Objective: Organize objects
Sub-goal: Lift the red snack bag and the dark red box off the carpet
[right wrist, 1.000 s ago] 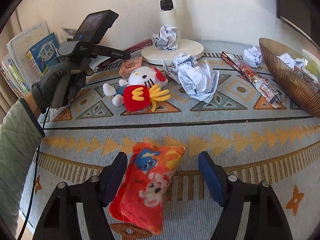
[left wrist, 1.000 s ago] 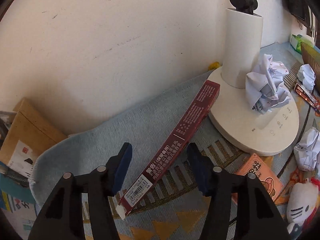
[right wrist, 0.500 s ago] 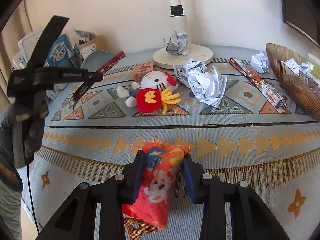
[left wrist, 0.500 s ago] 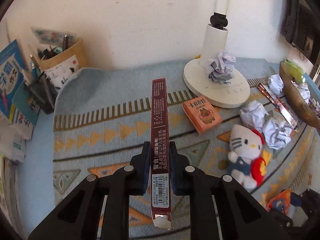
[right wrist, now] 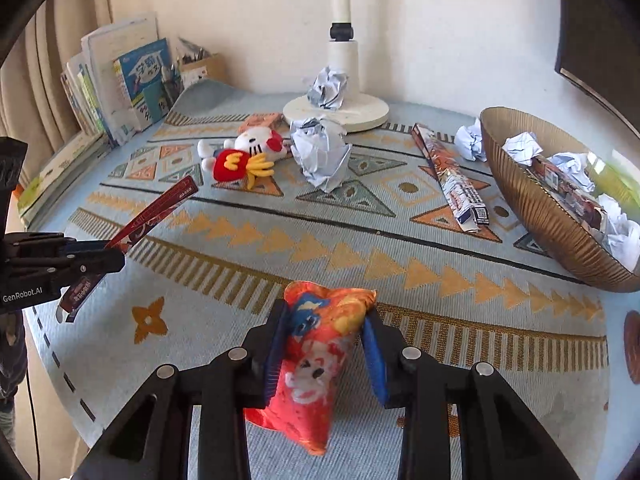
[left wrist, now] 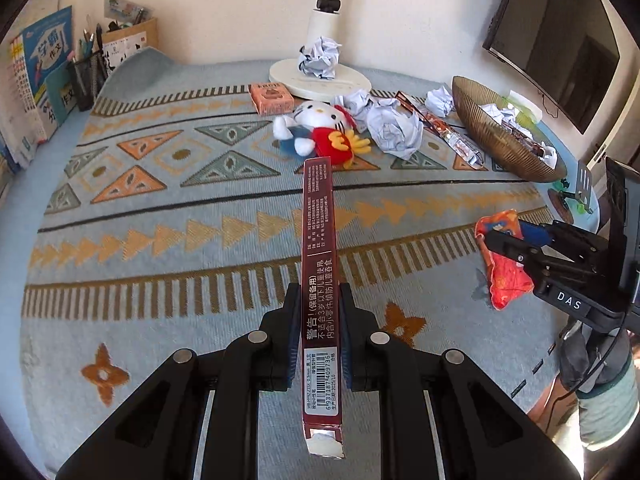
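Halfway-ish: left gripper [left wrist: 318, 332] clamped tight on the long maroon box [left wrist: 319, 264], right gripper [right wrist: 324, 350] squeezing the orange snack bag [right wrist: 318, 356], both lifted off the table [left wrist: 160, 240]. Bowl [right wrist: 536, 216] partly filled; plush toy [right wrist: 244, 156], paper balls, foil pack left out

white lamp base [right wrist: 336, 112] sits at the rug's [left wrist: 160, 248] back edge, books [right wrist: 120, 88] and pen cup [left wrist: 86, 76] in the back left corner

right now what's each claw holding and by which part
Left claw is shut on the long dark red cardboard box, near its barcode end. Right claw pinches the soft orange-red printed pouch across its middle.
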### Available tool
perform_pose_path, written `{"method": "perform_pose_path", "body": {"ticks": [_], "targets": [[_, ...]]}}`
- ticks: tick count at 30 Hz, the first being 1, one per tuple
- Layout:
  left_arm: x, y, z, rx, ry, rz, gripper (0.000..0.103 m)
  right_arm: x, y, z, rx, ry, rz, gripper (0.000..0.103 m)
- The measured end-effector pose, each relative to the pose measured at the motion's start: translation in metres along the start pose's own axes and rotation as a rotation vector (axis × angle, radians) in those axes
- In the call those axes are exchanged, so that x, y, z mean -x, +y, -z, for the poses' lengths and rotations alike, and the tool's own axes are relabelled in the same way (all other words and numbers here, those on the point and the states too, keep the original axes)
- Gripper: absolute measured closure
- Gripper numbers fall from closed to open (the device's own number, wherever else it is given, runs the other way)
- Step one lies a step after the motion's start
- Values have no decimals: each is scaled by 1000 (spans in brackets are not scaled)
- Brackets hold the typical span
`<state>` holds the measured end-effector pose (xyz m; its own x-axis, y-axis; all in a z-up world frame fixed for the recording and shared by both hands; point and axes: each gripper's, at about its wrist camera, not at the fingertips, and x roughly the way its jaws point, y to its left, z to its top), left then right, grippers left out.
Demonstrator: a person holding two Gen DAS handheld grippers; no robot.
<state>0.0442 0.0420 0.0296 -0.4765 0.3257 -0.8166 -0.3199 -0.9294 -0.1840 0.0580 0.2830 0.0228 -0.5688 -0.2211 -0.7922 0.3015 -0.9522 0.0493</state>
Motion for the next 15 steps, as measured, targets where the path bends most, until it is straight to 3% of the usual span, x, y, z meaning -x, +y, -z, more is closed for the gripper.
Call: {"method": "perform_pose_path", "body": {"ticks": [2, 3, 4, 5, 6, 7, 9, 10, 13, 15], "targets": [[-7, -10, 9, -8, -4, -30, 89, 0, -15, 4, -108, 16, -68, 55], [-10, -12, 12, -13, -4, -45, 88, 1, -23, 8, -172, 22, -107, 39], [-14, -12, 15, -7, -5, -46, 88, 3, -28, 14, -228, 13, -132, 32], [-13, -12, 16, -6, -31, -39, 81, 6, -30, 20, -265, 0, -140, 32], [-13, -12, 17, -4, -43, -27, 66, 9, -30, 24, -280, -10, -142, 32], [-13, -11, 16, 2, -54, -12, 61, 11, -28, 26, -284, -14, -130, 32], [-15, -13, 13, 4, -56, -7, 37, 11, -20, 27, -274, -22, -77, 32], [-17, -15, 10, -1, -55, -19, 30, 11, -13, 27, -262, -25, -41, 32], [-25, -22, 5, -34, -55, -58, 27, 8, 5, 26, -221, -27, 73, 33], [-27, -29, 6, -73, -55, -81, 31, 4, 16, 25, -172, -27, 133, 43]]}}
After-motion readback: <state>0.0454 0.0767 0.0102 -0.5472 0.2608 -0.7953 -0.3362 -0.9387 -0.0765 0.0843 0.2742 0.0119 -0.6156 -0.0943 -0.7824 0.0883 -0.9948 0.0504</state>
